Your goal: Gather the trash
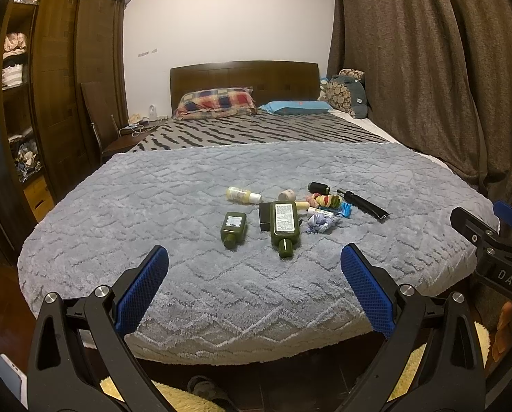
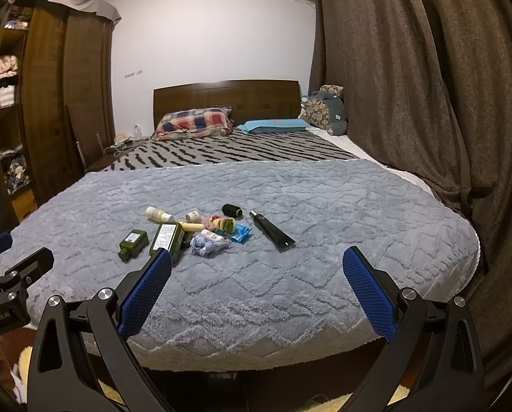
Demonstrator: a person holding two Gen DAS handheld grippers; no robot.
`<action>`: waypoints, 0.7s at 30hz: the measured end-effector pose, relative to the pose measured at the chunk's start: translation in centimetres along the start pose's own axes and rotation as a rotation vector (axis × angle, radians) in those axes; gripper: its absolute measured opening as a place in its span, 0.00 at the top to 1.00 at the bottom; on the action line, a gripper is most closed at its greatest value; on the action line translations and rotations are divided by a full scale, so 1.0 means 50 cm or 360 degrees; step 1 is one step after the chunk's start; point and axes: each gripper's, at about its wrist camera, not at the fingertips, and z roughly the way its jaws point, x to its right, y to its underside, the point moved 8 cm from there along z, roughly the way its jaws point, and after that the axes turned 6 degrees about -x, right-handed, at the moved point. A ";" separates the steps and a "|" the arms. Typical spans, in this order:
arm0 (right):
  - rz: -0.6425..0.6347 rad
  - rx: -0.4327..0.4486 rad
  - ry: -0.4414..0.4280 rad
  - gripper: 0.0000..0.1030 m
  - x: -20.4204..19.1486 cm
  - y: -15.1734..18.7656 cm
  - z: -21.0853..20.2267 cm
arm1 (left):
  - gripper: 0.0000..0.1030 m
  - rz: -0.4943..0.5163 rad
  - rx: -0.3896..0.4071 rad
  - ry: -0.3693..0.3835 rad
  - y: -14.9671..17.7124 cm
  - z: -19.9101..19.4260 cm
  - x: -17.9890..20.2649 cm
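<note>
Both tools hang off the near edge of the bed (image 1: 84, 226), well apart from the clutter. The left tool (image 1: 254, 257) is spread wide and holds nothing; the right tool (image 2: 257, 261) is likewise spread and empty. As I judge it, collecting has not begun: every item lies on the grey blanket and no bin or bag is in view.

The pile sits about midway between the bed's left and right edges, in its near half. Nearest are 2 green bottles. The large green bottle (image 1: 284, 225) lies flat, long axis running near to far, cap pointing at the near edge. The small green bottle (image 1: 233, 228) lies just to its left, roughly parallel, cap also toward the near edge. Beyond them a pale bottle (image 1: 242, 194) lies crosswise. Toward the right edge, the black tube (image 1: 362, 203) lies on a diagonal, cap toward the headboard and flat end nearer. The black spool (image 1: 318, 187) is farthest.
</note>
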 end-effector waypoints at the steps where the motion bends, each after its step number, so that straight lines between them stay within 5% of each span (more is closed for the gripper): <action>1: 0.0002 0.0002 0.0003 0.03 0.000 0.000 0.000 | 0.08 0.0001 -0.0001 0.0001 0.000 0.002 -0.001; 14: 0.0000 0.0037 0.0007 0.03 0.011 0.013 0.045 | 0.08 -0.0007 -0.0046 0.0002 0.021 0.048 -0.033; 21: 0.0030 -0.0193 -0.0151 0.03 0.007 0.065 0.141 | 0.08 0.0025 -0.0156 0.0032 0.063 0.134 -0.038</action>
